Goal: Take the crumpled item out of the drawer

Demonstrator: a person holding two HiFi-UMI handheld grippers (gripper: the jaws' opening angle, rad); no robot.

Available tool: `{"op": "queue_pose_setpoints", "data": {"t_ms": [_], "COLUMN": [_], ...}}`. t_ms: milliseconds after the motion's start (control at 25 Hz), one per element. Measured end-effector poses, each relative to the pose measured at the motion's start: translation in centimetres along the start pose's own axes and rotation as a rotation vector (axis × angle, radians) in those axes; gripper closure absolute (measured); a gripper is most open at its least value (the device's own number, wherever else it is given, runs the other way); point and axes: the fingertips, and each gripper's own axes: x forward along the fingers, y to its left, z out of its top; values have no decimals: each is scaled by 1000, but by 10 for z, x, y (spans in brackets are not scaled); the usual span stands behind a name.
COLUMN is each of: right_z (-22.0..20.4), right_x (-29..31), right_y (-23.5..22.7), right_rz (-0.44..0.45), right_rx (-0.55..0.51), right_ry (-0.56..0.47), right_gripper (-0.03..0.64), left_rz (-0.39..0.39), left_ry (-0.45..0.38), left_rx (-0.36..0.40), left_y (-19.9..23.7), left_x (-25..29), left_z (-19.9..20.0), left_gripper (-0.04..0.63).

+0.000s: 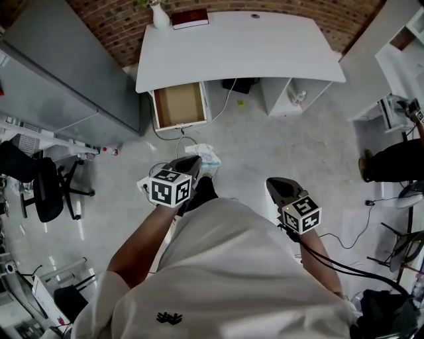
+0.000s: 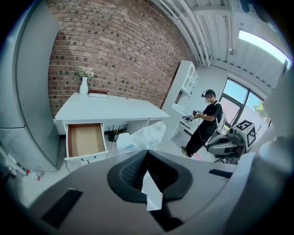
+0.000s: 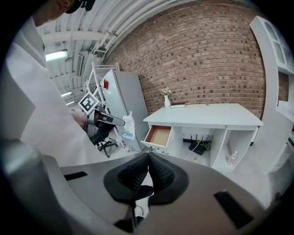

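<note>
Vase [image 1: 159, 16] and dark red book [image 1: 189, 18]: on the white bench [image 1: 265, 53], back left corner.
Drawer [image 1: 179, 104]: under the bench's left end, pulled out, brown bottom showing.
Left tongs [image 1: 192, 162]: clamped on the crumpled white bag [image 1: 207, 156], which hangs above the floor, well apart from the drawer.
Right tongs [image 1: 277, 187]: pressed together, nothing between them.

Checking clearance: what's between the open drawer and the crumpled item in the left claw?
Head view: grey floor, bare except for a loose white cable looping close to the drawer. Nothing else lies between it and the crumpled item.
</note>
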Motion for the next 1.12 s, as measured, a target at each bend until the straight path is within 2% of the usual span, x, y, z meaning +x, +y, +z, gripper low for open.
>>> {"op": "queue_pose_setpoints", "data": {"t_ms": [560,1120], "right_z": [-3,-6], "right_x": [22,38], "right_y": [-10,-19], "right_rz": [22,43], "right_rx": [-27,-24], "right_ry": [106,150], "right_gripper": [588,588], "left_rz": [-1,-11], "left_ry": [14,37], "left_rx": [-7,-14], "left_y": [12,23], "left_x": [14,43], "left_z": [2,9], "left_gripper": [572,572]}}
